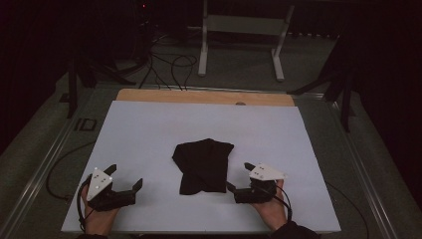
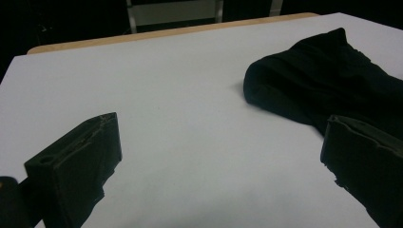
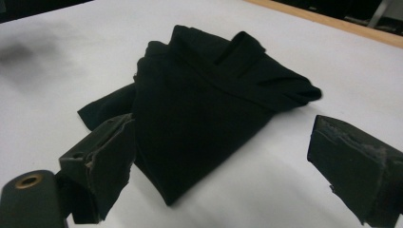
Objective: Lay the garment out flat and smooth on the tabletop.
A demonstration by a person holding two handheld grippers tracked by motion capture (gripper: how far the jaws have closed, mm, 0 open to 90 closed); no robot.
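Note:
A black cloth [image 1: 204,165], loosely folded, lies on the white board [image 1: 149,129] near its middle. My left gripper [image 1: 125,176] rests on the board to the cloth's left, well apart from it, jaws wide open and nothing between them. In the left gripper view the cloth [image 2: 323,80] lies ahead on the right, partly behind the right jaw. My right gripper [image 1: 238,176] sits at the cloth's near right corner, also open. In the right gripper view the cloth [image 3: 209,95] lies just ahead, its near edge reaching in between the jaws beside the left one.
The white board covers the table, with a wooden strip [image 1: 199,96] along its far edge. Cables [image 1: 169,67] and a white stand [image 1: 244,30] are on the floor beyond. A cable [image 1: 54,174] loops beside the board's left edge.

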